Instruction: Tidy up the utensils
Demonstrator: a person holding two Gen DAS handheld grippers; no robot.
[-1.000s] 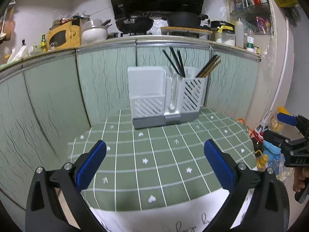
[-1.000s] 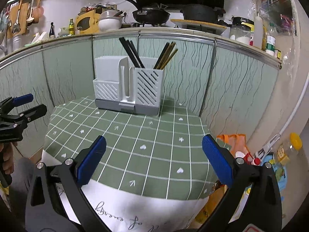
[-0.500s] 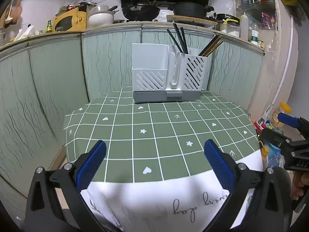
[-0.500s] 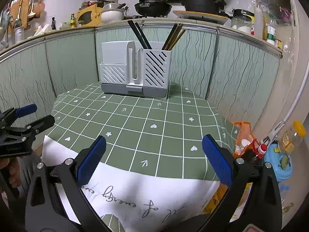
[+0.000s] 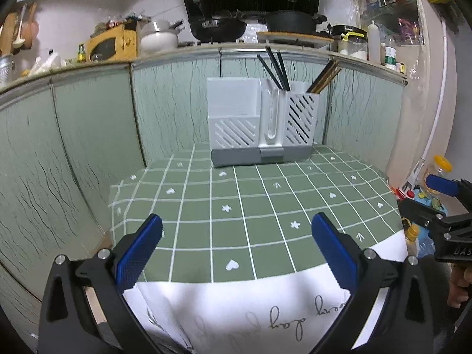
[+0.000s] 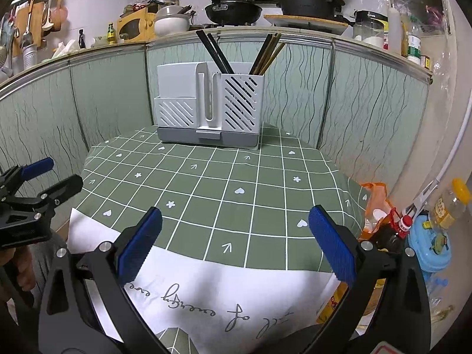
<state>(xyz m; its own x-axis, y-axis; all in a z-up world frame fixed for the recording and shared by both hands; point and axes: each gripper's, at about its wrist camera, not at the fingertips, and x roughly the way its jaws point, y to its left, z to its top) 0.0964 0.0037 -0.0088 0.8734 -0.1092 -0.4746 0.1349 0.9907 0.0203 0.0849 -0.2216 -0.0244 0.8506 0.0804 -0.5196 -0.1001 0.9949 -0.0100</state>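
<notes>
left tool (image 5: 236, 236): you are holding it spread apart, empty
right tool (image 6: 234, 231): you are holding it apart, empty
chopsticks (image 6: 216, 51): standing in the holder (image 6: 209, 109)

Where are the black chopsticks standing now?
In both views, the black chopsticks stand in the utensil holder, left of the brown chopsticks.
</notes>
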